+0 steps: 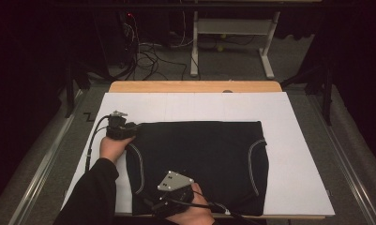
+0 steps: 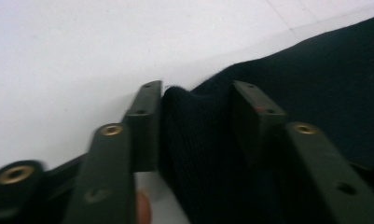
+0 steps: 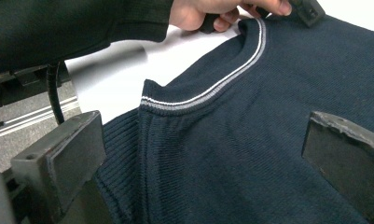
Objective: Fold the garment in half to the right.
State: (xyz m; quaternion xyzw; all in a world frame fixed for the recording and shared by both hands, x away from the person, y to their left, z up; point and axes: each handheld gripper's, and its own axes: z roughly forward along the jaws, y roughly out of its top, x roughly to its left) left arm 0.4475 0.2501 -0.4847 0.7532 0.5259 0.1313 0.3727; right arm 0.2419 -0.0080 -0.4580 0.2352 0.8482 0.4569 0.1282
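Observation:
A dark navy knit garment (image 1: 199,159) with grey-white trim (image 3: 212,88) at its armholes lies flat on a white board (image 1: 298,140). My left gripper (image 1: 131,128) sits at the garment's far left corner, and in the left gripper view (image 2: 198,93) its jaws are shut on a bunched fold of the knit (image 2: 194,135). My right gripper (image 1: 155,199) hovers over the near left part of the garment. Its jaws stand wide apart in the right gripper view (image 3: 208,154), open above the fabric (image 3: 250,149). The left hand (image 3: 212,11) shows beyond the trim.
The white board rests on a wooden table (image 1: 195,86). Past the table are a metal desk frame (image 1: 232,42) and loose cables (image 1: 153,56) on the floor. Bare board (image 1: 176,105) runs along the garment's far and right sides.

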